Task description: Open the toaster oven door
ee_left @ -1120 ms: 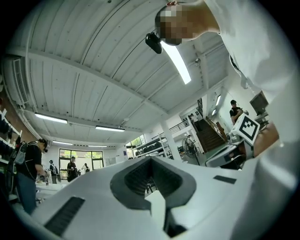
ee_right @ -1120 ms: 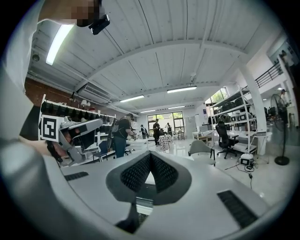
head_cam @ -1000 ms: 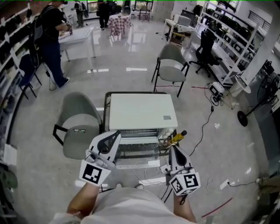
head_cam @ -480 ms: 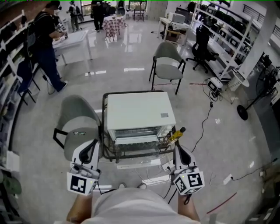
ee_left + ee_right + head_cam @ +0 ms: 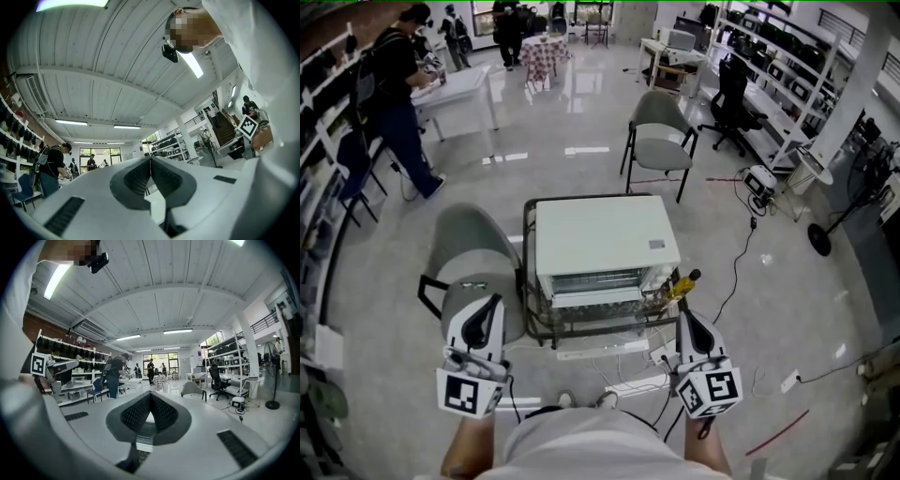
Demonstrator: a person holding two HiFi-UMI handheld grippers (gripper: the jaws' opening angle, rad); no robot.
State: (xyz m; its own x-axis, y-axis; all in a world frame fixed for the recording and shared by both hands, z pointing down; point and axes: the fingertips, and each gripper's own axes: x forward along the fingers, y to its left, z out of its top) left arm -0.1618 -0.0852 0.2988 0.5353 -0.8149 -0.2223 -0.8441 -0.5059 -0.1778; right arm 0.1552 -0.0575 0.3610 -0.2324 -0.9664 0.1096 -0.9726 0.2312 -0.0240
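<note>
The white toaster oven [image 5: 605, 242] sits on a black wire stand [image 5: 528, 281], its front toward me. Its slatted front has a pale bar [image 5: 592, 298] along its lower edge; whether the door is ajar I cannot tell. My left gripper [image 5: 494, 300] hangs shut and empty, left of the stand and short of the oven. My right gripper [image 5: 682, 317] is also shut and empty, below the oven's front right corner. In the left gripper view the left gripper [image 5: 150, 161] points up at the ceiling, pads together. In the right gripper view the right gripper [image 5: 150, 397] looks across the room.
A grey chair [image 5: 469, 253] stands against the stand's left side and another chair [image 5: 661, 131] behind the oven. A yellow-tipped object [image 5: 680, 286] sticks out at the oven's right. A power strip [image 5: 600, 350] and cables [image 5: 736, 267] lie on the floor. A person [image 5: 394, 84] works far left.
My left gripper has drawn back from the oven's front left corner, down and to the left toward my body. The right gripper has barely shifted. Both have stayed shut.
</note>
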